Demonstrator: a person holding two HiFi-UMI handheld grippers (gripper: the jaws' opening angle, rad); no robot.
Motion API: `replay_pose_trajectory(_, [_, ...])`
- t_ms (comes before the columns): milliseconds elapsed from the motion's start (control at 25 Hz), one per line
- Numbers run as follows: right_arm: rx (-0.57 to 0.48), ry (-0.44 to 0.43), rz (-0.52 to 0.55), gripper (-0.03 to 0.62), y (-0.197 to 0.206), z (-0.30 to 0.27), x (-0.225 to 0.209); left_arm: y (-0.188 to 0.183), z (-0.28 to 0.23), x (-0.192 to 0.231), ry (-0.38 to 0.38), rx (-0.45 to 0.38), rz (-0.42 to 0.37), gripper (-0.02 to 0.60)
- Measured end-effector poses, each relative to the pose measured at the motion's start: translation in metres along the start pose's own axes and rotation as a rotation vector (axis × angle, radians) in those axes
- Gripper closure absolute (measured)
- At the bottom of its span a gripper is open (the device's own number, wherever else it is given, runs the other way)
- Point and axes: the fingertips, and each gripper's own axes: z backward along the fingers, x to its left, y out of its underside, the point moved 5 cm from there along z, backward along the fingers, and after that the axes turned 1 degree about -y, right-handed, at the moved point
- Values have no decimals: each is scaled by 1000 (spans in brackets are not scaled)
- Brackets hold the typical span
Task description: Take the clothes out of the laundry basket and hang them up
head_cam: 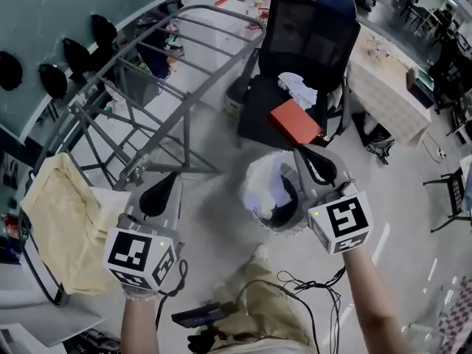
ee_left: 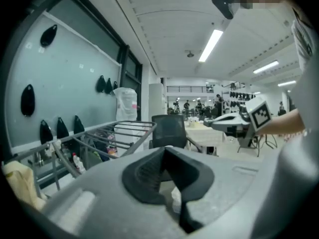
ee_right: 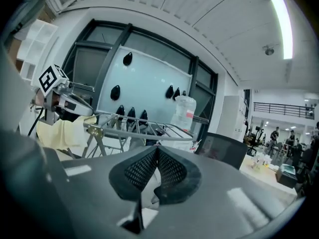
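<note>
Left gripper [head_cam: 171,181], right gripper [head_cam: 304,157]: clamped shut, nothing held. Basket [head_cam: 284,226] of white clothes [head_cam: 262,183]: sat on the floor just beside and below the right gripper, well apart from the left; judged the right hand's reach, downward. Rack [head_cam: 184,102]: stood beyond the left gripper, bars running away; yellow cloth [head_cam: 59,220] draped at its near end.
</note>
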Motion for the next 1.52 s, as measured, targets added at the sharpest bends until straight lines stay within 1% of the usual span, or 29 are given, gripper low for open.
replay_pose_trajectory(80, [34, -3, -11, 591, 27, -5, -20, 14, -34, -11, 7, 37, 29, 588])
replay_pose_trajectory(200, [80, -22, -50, 591, 70, -16, -39, 43, -80, -25, 23, 99, 87, 588])
replay_pose_trajectory(360, [148, -55, -77, 591, 127, -35, -48, 94, -130, -35, 57, 172, 158, 586])
replay_pose_trajectory(440, [173, -63, -111, 591, 154, -46, -50, 121, -151, -36, 85, 213, 207, 584])
replay_pose_trajectory(480, [194, -64, -135, 590, 167, -51, -51, 135, -161, -37, 100, 237, 232, 529])
replay_pose_trajectory(520, [223, -67, -160, 587, 180, -55, -51, 148, -171, -38, 112, 261, 257, 506])
replay_pose_trajectory(560, [251, -73, -182, 566, 193, -59, -50, 162, -181, -38, 119, 283, 278, 487])
replay_pose_trajectory(600, [272, -81, -200, 518, 205, -64, -50, 176, -190, -37, 124, 302, 298, 480])
replay_pose_trajectory(640, [288, -88, -211, 492, 217, -68, -49, 190, -199, -36, 128, 319, 319, 476])
replay_pose_trajectory(720, [307, -87, -228, 477, 239, -75, -46, 221, -217, -32, 147, 348, 376, 466])
replay_pose_trajectory(840, [353, -68, -242, 477, 272, -85, -41, 272, -244, -26, 188, 379, 476, 453])
replay_pose_trajectory(880, [359, -63, -246, 477, 283, -88, -39, 289, -254, -24, 196, 396, 506, 448])
replay_pose_trajectory(1040, [328, -46, -284, 477, 319, -104, -32, 355, -287, -18, 216, 486, 603, 439])
replay_pose_trajectory(1200, [331, -43, -298, 477, 347, -114, -28, 411, -315, -20, 245, 549, 695, 437])
replay_pose_trajectory(1320, [330, -39, -305, 477, 365, -120, -28, 449, -335, -20, 237, 581, 754, 430])
replay_pose_trajectory(1440, [334, -29, -314, 477, 386, -124, -27, 484, -351, -16, 222, 613, 784, 430])
replay_pose_trajectory(1520, [335, -25, -308, 477, 399, -129, -26, 503, -361, -13, 212, 624, 819, 423])
